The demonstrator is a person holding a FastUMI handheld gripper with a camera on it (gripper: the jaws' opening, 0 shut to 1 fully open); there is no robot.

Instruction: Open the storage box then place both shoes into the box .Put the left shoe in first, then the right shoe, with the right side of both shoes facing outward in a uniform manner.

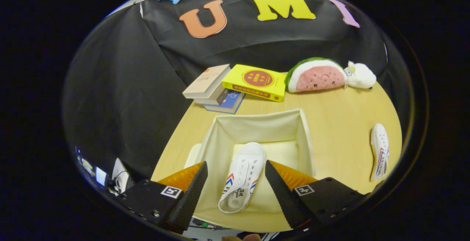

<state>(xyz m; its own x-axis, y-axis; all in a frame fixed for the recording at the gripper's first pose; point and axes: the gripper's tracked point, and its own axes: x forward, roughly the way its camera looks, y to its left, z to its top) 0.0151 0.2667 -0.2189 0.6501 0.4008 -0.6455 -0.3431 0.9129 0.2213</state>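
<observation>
A claw (236, 182) is seen from just behind its two fingers, which are spread wide apart and grip nothing. Between the fingers (191, 193), and lower down, a white canvas shoe (242, 176) with red and blue side stripes is seen lying inside an open storage box (306, 142). The shoe's toe is pointed away from the claw and its heel opening is turned toward it. The box is made of cream fabric, with upright walls and a pale floor, and it is set on a light wooden desk (337, 112) with a rounded edge. A flap or lid of the same pale colour seems to lie flat against the box's left side, though this cannot be told for certain.

A second white shoe (380, 151) with the same stripes is found on the desk well to the right of the box, lying apart from it and turned lengthwise.

Beyond the box, toward the far edge of the desk, a small stack of books (211, 87) is placed, a tan one on top and a blue one beneath. A yellow book (257, 81) is just beside the stack. Further right, a plush watermelon slice (317, 76) is laid with a small white plush toy (361, 75) touching its end.

The desk is enclosed behind and to the left by a black cloth wall (121, 87).
</observation>
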